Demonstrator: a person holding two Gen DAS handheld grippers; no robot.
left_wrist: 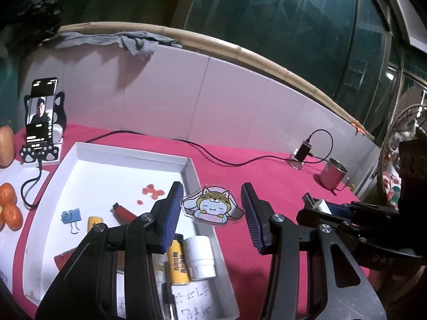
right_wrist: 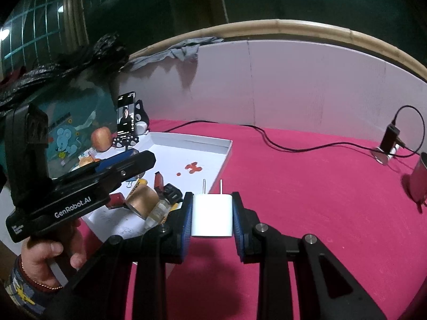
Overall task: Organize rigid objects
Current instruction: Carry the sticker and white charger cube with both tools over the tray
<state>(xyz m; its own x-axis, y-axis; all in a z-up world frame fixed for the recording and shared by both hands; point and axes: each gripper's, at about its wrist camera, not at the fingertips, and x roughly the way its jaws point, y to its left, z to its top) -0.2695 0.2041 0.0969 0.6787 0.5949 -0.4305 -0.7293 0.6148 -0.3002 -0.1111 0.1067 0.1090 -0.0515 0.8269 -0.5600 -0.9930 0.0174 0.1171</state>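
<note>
The desk (right_wrist: pixel 320 200), covered in a matte magenta cloth, carried a shallow white rectangular cardboard tray (left_wrist: pixel 190 170) already holding small hard items: a yellow cylindrical tube (left_wrist: pixel 178 264), a stubby white plastic roll (left_wrist: pixel 200 256), a blue metal binder clip (left_wrist: pixel 70 216) and a red-and-black stick (left_wrist: pixel 122 212). Just beside the tray's right wall lay a flat glossy cartoon-animal acrylic charm (left_wrist: pixel 212 208), framed between the fingers of the left claw (left_wrist: pixel 212 210), which stood wide apart and held nothing. The right claw (right_wrist: pixel 212 214) was clamped on a smooth white plastic plug adapter (right_wrist: pixel 212 214), its two thin metal prongs pointing forward, held above the cloth just outside the tray's near corner (the left claw's body crowded that side). To do this step well, the adapter probably wanted carrying leftward over the rim, lowering onto a bare patch of tray floor and releasing only once low, since hard plastic could bounce or skid.
</note>
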